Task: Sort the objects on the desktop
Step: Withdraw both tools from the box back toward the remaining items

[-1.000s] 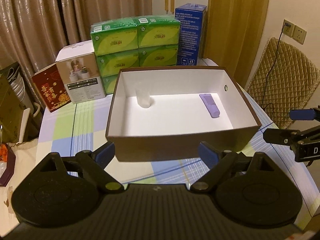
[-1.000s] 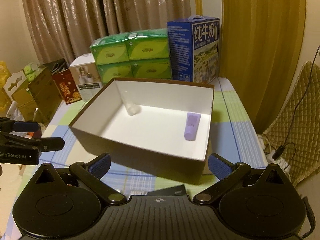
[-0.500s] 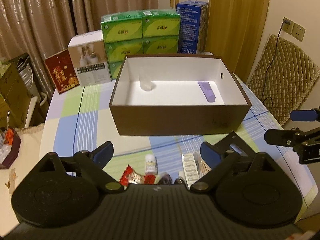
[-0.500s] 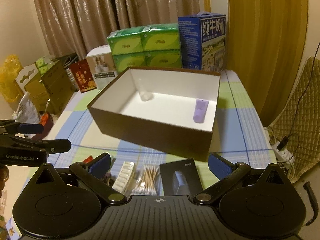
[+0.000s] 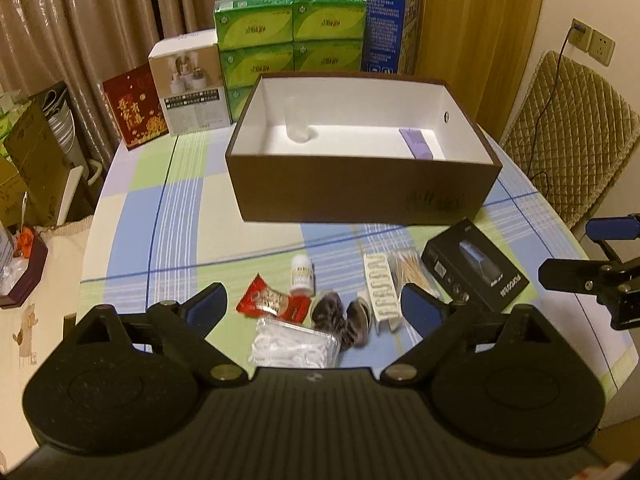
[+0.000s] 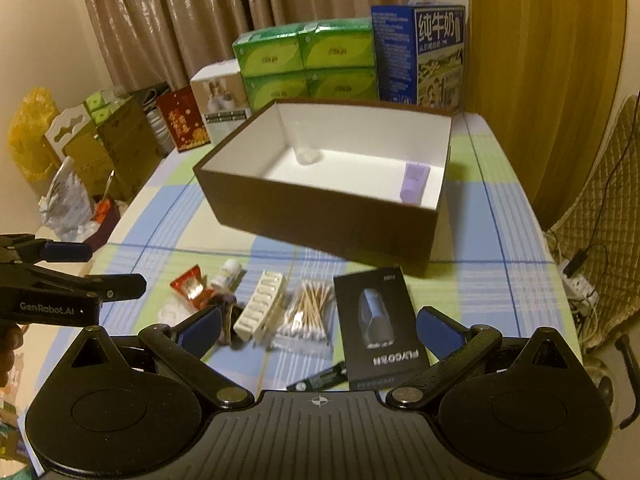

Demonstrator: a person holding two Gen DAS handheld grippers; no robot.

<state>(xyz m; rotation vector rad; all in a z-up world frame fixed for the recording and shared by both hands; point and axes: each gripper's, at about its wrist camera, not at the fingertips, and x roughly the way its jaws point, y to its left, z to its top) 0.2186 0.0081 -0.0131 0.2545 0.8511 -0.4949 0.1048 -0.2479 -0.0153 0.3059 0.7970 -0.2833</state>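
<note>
Both grippers sat empty with jaws wide apart: left gripper (image 5: 314,300) over the left end of the clutter, right gripper (image 6: 318,326) over the right end. Nothing was between either pair of pads.

Things left to sort lay in a loose row on the counter (image 5: 192,216), in front of the brown box (image 5: 360,196):
- red snack packet (image 5: 266,300), with a small white bottle (image 5: 302,274) just beside it
- clear bag of white pieces (image 5: 294,346), nearest the left gripper, touching a dark grey fabric lump (image 5: 340,318)
- white ribbed clip (image 6: 262,306), beside a bag of cotton swabs (image 6: 306,314)
- black product box (image 6: 378,324), lying flat, closest to the right gripper

Already in the box: a purple bar (image 6: 416,182) at the right wall and a clear cup (image 6: 306,152) at the back.

My read on doing the pick well:
- Take one item per gripper; the pile was tight, so start from the outer pieces to avoid dragging neighbours.
- The right gripper would best take the black box across its narrow width and from one end, since it lay flat with little edge to catch.
- The left gripper's easiest targets looked like the bottle, gripped across its body, or the bag, pinched at a top fold.
- The bags looked slippery and soft, so pinch a bunched part, not a flat face.
- Clear the box's near wall before releasing.
</note>
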